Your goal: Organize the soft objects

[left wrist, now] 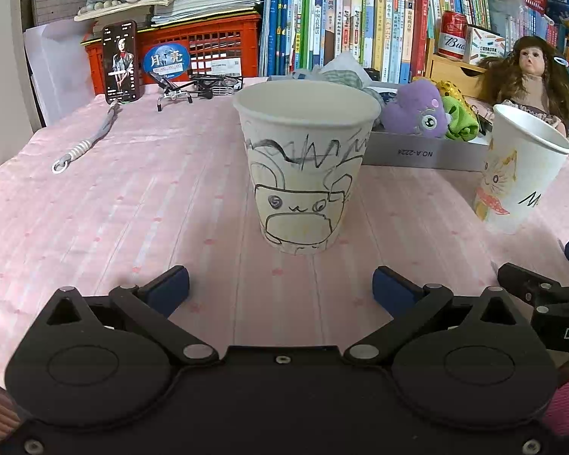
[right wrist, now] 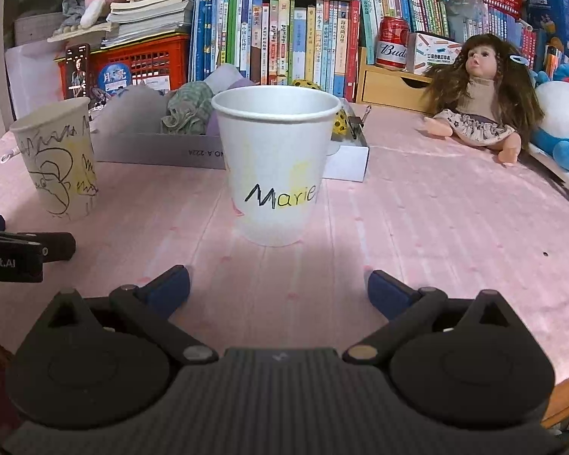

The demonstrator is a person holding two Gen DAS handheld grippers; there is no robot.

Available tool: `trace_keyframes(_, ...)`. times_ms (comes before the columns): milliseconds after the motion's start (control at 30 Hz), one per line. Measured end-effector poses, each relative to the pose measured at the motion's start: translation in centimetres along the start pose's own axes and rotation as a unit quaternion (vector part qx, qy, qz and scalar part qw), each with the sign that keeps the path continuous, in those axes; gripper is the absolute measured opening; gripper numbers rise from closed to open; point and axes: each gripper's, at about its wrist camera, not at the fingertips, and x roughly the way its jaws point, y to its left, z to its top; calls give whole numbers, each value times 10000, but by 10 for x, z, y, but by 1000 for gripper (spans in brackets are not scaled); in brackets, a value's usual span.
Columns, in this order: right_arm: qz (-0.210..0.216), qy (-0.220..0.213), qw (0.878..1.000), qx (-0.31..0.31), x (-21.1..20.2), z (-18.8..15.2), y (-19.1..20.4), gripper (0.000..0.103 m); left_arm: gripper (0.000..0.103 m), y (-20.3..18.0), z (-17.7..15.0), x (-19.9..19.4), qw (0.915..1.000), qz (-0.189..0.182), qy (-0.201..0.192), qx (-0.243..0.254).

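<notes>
The left gripper (left wrist: 280, 284) faces a white paper cup drawn over with a black-outlined bear (left wrist: 303, 167); its blue-padded fingers (left wrist: 170, 284) are spread wide, short of the cup and touching nothing. The right gripper (right wrist: 278, 284) is likewise splayed and empty before a second white paper cup lettered "Marie" (right wrist: 275, 163). Both cups stand upright on the pink striped cloth (left wrist: 113, 208), well apart; behind them lies a shallow grey cardboard box (left wrist: 417, 151) holding the soft things, a purple plush toy (left wrist: 417, 110) and a green one (left wrist: 461, 121) among crumpled cloth. The step in hand looks like taking a cup in each gripper; to do it well, bring each pair of pads level with the cup's middle, straddle it squarely, and close gently, since thin paper walls would buckle under a hard squeeze; lift straight so neither cup tips.
</notes>
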Motion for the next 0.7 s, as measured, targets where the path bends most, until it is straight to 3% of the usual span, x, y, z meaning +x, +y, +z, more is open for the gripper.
trace_keyframes(700,51,48,10000,-18,2,2,0,103,103,1,-1,0,10000,8,-47,3)
